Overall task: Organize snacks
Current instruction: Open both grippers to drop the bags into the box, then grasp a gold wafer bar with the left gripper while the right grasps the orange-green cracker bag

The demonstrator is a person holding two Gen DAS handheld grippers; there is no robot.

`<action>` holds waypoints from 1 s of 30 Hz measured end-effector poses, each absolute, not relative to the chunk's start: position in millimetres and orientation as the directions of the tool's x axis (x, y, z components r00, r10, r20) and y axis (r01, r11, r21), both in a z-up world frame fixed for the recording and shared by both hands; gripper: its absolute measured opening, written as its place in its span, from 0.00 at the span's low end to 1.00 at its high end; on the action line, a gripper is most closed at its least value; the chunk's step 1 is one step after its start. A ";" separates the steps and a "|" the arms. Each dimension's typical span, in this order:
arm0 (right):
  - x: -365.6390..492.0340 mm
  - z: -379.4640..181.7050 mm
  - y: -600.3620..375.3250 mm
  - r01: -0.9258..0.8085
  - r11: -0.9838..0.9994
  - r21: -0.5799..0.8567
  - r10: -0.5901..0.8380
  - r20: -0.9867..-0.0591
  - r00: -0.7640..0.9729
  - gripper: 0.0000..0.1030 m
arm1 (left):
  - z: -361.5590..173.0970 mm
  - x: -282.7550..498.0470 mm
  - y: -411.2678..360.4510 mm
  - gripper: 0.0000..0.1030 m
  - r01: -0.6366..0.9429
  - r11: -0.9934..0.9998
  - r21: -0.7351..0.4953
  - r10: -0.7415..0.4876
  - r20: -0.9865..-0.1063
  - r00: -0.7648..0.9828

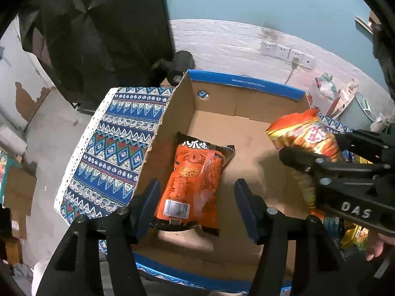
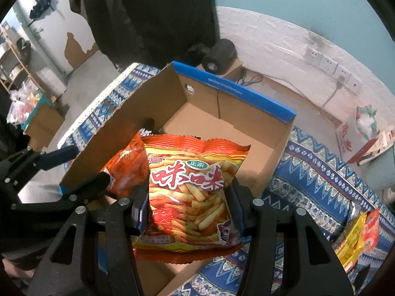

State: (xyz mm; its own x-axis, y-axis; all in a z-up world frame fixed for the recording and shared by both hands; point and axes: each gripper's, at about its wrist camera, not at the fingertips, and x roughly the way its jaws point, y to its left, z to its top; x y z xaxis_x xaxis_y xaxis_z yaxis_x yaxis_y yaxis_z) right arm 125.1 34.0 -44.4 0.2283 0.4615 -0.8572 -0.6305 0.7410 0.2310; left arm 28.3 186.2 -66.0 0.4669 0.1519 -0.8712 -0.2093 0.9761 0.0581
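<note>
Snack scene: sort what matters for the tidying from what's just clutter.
Job:
cardboard box
orange snack bag, lying in box
fries snack bag, gripped by right gripper
yellow snack packets on cloth

Clutter:
black speaker
wall sockets
red-and-white carton

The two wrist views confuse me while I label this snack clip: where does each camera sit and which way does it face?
Left wrist: on the left gripper, looking steeply down into the cardboard box at the orange snack bag lying between its open jaws; the right gripper and some fingers show at right.
Right wrist: on the right gripper, tilted down over the box, shut on the fries bag; the left gripper shows at left.
Shared: box, both bags, patterned cloth, wall sockets.
</note>
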 end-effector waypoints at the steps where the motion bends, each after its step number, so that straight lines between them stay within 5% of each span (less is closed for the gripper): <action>1: 125.1 -45.3 35.1 -0.634 0.738 0.231 0.461 -0.859 0.224 0.51 | -65.6 27.7 185.4 0.61 -0.206 0.977 0.060 0.152 -0.871 0.467; 8: 127.3 -42.1 24.9 -0.607 0.764 0.218 0.443 -0.861 0.248 0.67 | -63.4 27.3 179.9 0.61 -0.194 0.980 0.045 0.133 -0.873 0.469; 30: 105.3 -9.7 -113.3 -0.362 0.922 0.137 0.280 -0.882 0.379 0.80 | -48.5 36.7 86.3 0.62 0.023 0.997 -0.078 -0.079 -0.869 0.488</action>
